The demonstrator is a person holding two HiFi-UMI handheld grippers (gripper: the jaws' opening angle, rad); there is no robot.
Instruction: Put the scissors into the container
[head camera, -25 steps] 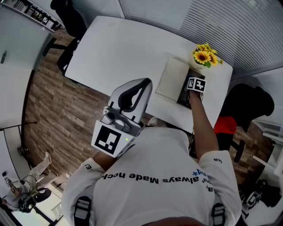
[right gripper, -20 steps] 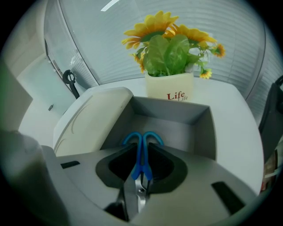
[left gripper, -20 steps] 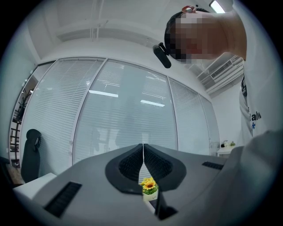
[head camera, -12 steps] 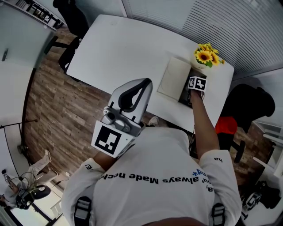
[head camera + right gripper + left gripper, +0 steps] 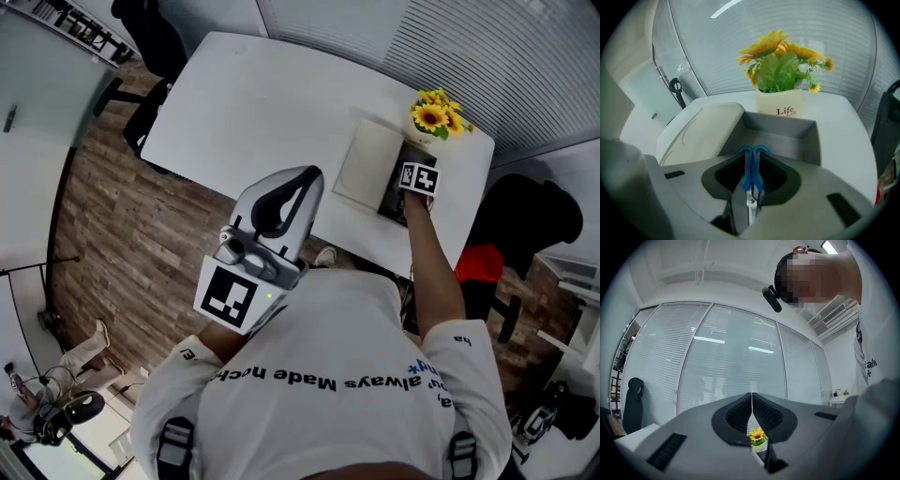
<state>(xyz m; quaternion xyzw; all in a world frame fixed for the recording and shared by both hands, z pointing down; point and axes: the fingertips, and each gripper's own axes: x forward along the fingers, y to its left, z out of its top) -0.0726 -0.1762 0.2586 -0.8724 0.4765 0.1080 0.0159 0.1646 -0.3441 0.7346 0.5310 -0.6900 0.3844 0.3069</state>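
Blue-handled scissors [image 5: 752, 171] are pinched between the jaws of my right gripper [image 5: 752, 178], handles pointing forward over the open grey container [image 5: 787, 136]. In the head view my right gripper [image 5: 416, 180] hangs above the dark container [image 5: 394, 192] at the table's far right. The container's cream lid [image 5: 701, 131] lies beside it on the left, and the lid [image 5: 364, 164] shows in the head view too. My left gripper [image 5: 272, 225] is held close to my chest, off the table, jaws shut with nothing between them [image 5: 751, 408].
A pot of sunflowers [image 5: 780, 70] marked "Life" stands just behind the container; the same sunflowers [image 5: 433, 117] sit at the table's far right corner. The white table [image 5: 262, 103] stretches to the left. Black office chairs [image 5: 145, 47] stand around it.
The view shifted slightly at first; my right gripper stays over the container with the scissors. The left gripper has not moved.
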